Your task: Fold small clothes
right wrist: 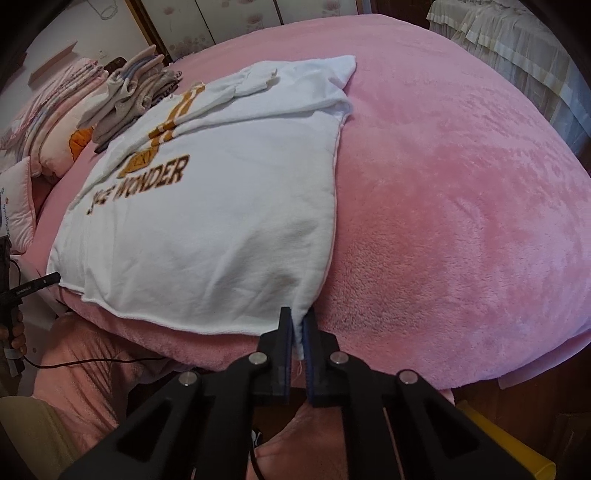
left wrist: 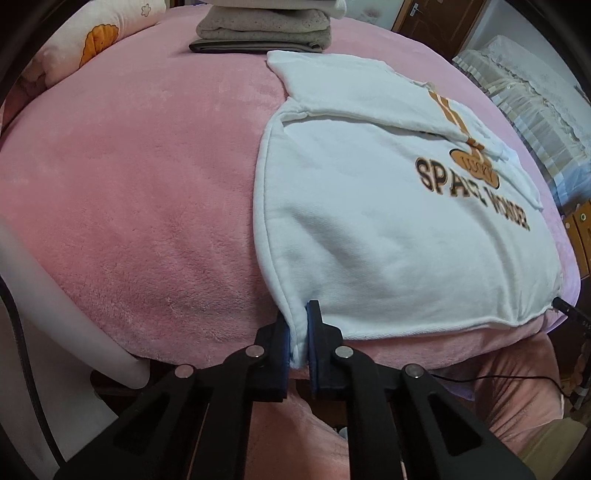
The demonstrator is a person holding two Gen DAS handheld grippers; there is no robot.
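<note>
Sweatshirt (left wrist: pixel 369 221): your left gripper (left wrist: pixel 300 332) and right gripper (right wrist: pixel 297 332) jaws pinch its near hem corners; its length runs away from you.

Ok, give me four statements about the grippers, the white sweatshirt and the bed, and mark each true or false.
1. The left gripper pinches a bottom corner of the white sweatshirt. True.
2. The right gripper hangs open above the pink blanket. False: it is shut on the sweatshirt's other bottom corner.
3. The sleeves are folded across the chest. True.
4. The stack of folded clothes lies on the sweatshirt. False: it sits beyond it, on the blanket.
</note>
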